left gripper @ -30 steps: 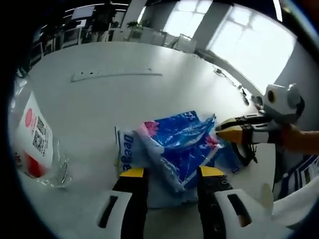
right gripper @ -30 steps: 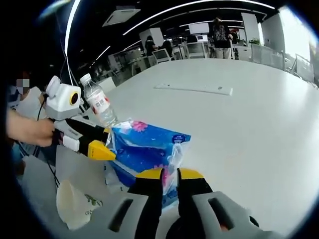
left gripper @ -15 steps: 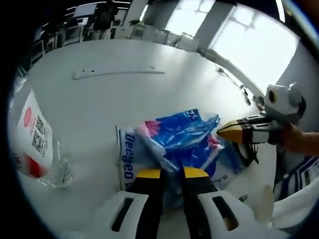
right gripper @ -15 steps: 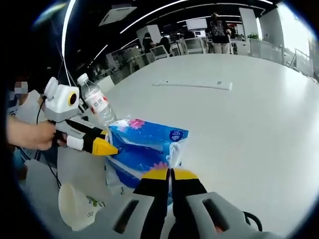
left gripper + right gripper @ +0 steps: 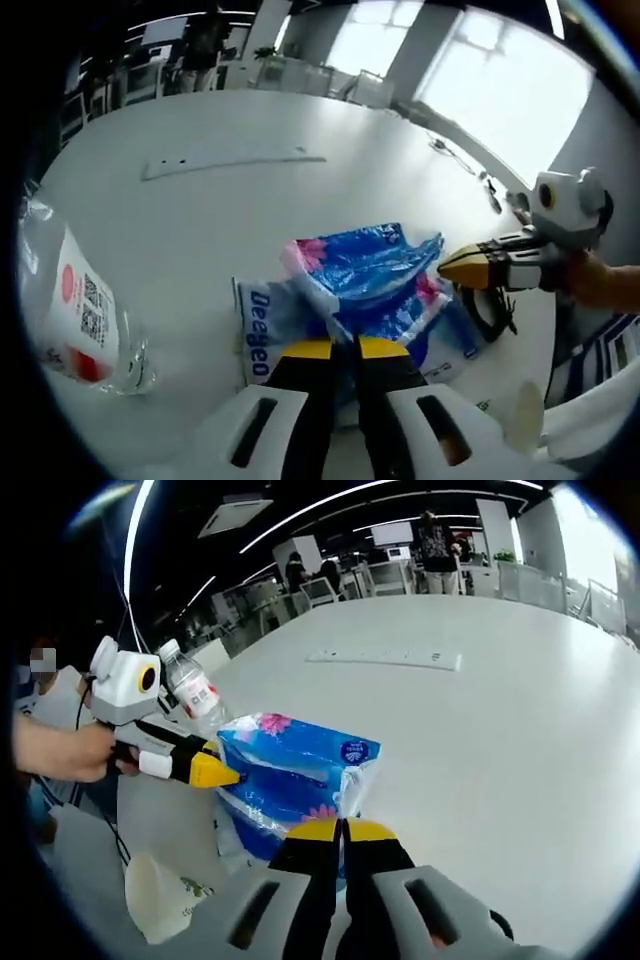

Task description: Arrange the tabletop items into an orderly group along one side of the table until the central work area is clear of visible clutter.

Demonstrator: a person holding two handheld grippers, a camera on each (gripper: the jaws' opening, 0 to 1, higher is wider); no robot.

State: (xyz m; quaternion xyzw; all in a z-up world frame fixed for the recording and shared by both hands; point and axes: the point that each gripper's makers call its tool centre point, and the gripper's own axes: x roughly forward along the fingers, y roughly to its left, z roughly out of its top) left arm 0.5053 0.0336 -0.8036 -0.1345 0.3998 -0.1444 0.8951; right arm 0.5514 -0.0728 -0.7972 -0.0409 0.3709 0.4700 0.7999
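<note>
Pinching opposite ends of the blue tissue pack (image 5: 375,275), left gripper (image 5: 335,349) and right gripper (image 5: 336,830) are both clamped on its wrapper, so its long axis spans the 2 grippers above the white desk (image 5: 500,720), near the water bottle (image 5: 85,320).

L gripper (image 5: 335,349): jaws wide apart 1 s ago, now closed tight on near edge of blue pack (image 5: 370,275). R gripper (image 5: 339,830): small gap 1 s ago, now pinched shut on pack's plastic end flap. Pack itself now a bit more bunched and raised betw. the two. Bottle (image 5: 85,320) sits lower in L view, likely camera shift.
</note>
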